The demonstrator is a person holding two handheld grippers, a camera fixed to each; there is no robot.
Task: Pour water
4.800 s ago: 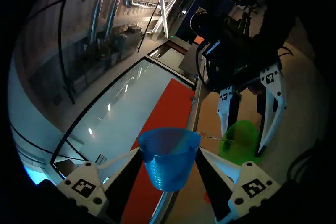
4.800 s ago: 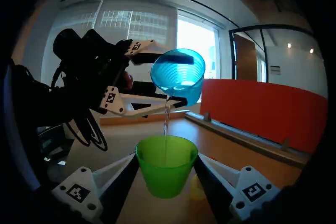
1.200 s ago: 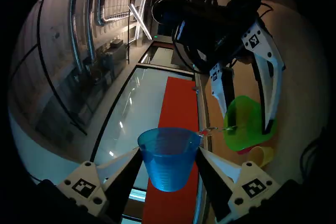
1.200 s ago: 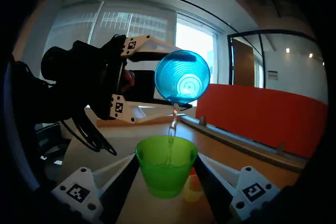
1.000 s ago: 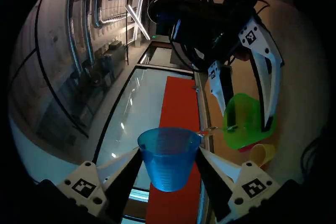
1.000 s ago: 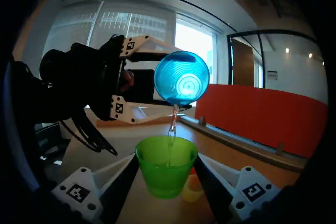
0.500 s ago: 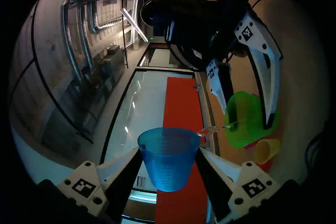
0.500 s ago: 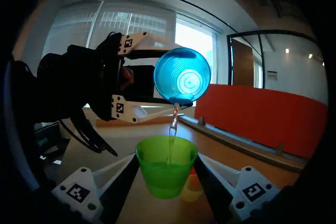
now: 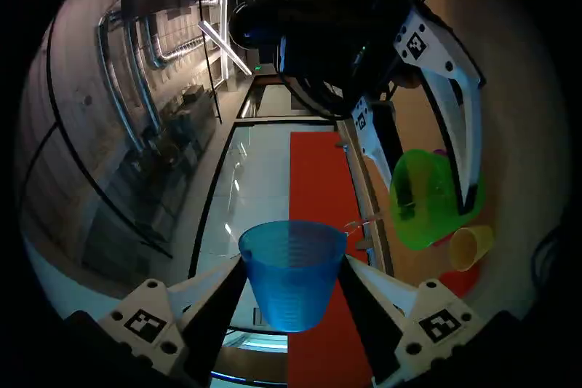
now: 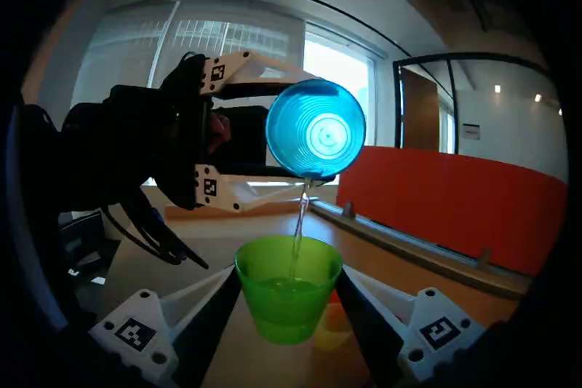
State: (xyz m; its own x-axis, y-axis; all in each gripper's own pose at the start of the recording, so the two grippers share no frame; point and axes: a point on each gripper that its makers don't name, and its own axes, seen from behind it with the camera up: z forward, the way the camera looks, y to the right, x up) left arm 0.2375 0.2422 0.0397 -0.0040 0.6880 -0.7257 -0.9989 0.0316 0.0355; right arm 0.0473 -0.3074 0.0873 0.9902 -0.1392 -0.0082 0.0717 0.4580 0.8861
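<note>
The translucent blue plastic cup [image 10: 316, 128] hangs directly above the translucent green plastic cup [image 10: 288, 301], well clear of its rim. That vertical line-up is what the pour turns on. The blue cup is tipped so far that its long axis lies close to level. In the right gripper view I look straight into its mouth and see the ribbed bottom. A thin stream of water [image 10: 298, 222] leaves the lowest point of the lip and drops into the green cup near the middle of its opening. My left gripper [image 9: 291, 266] is clamped on the blue cup, one finger on each side of its wall. My right gripper [image 10: 288, 275] grips the green cup the same way and holds it upright beneath. The water in the green cup looks fairly high up its wall, and little seems left in the blue one, so I judge the pour nearly done. Next, I think, comes rolling my left wrist back to level without drifting sideways off the green rim. Under the green cup lies a pale wooden table [image 10: 211, 246], with a small yellow cup [image 10: 333, 319] just behind. Farther back, an orange-red partition panel [image 10: 465, 202] runs along the table's edge. Bright windows [image 10: 338, 82] stand behind my left gripper.
</note>
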